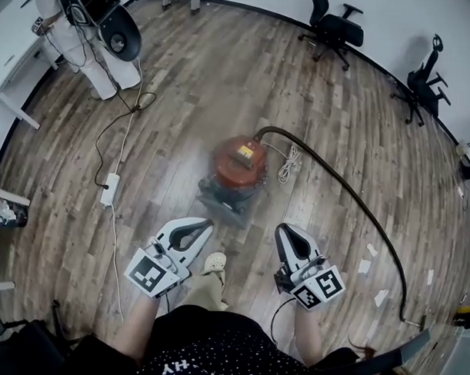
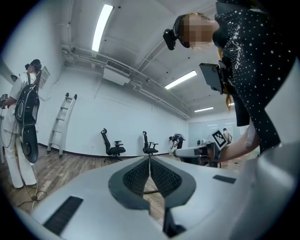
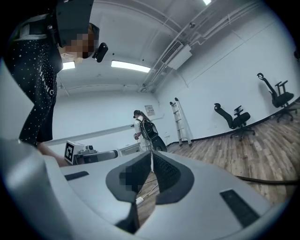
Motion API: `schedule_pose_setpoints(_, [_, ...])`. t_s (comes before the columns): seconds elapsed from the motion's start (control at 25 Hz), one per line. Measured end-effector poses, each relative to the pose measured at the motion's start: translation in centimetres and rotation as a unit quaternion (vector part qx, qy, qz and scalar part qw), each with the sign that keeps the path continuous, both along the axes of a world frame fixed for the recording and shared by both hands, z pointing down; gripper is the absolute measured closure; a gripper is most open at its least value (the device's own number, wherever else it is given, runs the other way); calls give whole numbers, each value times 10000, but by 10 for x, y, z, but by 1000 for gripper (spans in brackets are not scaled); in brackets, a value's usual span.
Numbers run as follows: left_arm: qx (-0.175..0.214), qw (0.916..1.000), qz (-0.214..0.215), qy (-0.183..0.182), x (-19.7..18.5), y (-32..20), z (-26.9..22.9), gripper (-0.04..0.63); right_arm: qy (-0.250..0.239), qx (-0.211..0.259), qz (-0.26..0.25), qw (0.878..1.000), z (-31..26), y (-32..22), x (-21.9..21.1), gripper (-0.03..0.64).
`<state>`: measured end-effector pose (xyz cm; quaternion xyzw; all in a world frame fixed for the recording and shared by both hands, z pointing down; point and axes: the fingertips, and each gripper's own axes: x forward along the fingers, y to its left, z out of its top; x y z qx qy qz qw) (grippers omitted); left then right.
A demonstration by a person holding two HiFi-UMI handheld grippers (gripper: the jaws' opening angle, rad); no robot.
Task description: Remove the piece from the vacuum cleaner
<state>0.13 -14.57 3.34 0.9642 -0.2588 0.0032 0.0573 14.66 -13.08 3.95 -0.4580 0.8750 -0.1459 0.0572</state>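
One round red vacuum cleaner (image 1: 238, 164)

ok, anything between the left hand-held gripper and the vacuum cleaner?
Nothing. In the head view only bare wood floor separates the left hand-held gripper, jaws shut and empty, from the red vacuum cleaner.

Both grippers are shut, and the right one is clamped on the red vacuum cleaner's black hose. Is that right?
No. The right gripper is shut on nothing: the right gripper view shows its fingers closed together, empty. In the head view the black hose lies on the floor, away from it.
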Motion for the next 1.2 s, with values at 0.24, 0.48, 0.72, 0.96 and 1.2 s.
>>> schedule_pose_setpoints(0.24, [40,9996,257,-64,-6,-44,34,586,40,234,53,9997,18,-46,-3,604])
schedule_pose_setpoints(0.48, [66,9996,218,-139,-12,-64,98,586,-36,205,-32,9998,77,-58,-7,604])
schedule_pose_setpoints(0.72, [121,9997,-24,-189,-24,-70,188,586,-56,149,-61,9999,177,-58,-4,604])
schedule_pose_setpoints(0.96, [121,9986,-492,122,-48,-81,291,586,8,205,82,9998,280,-58,-1,604])
schedule_pose_setpoints(1.2, [207,9980,-522,278,-56,-96,392,584,13,402,105,9991,378,-67,6,604])
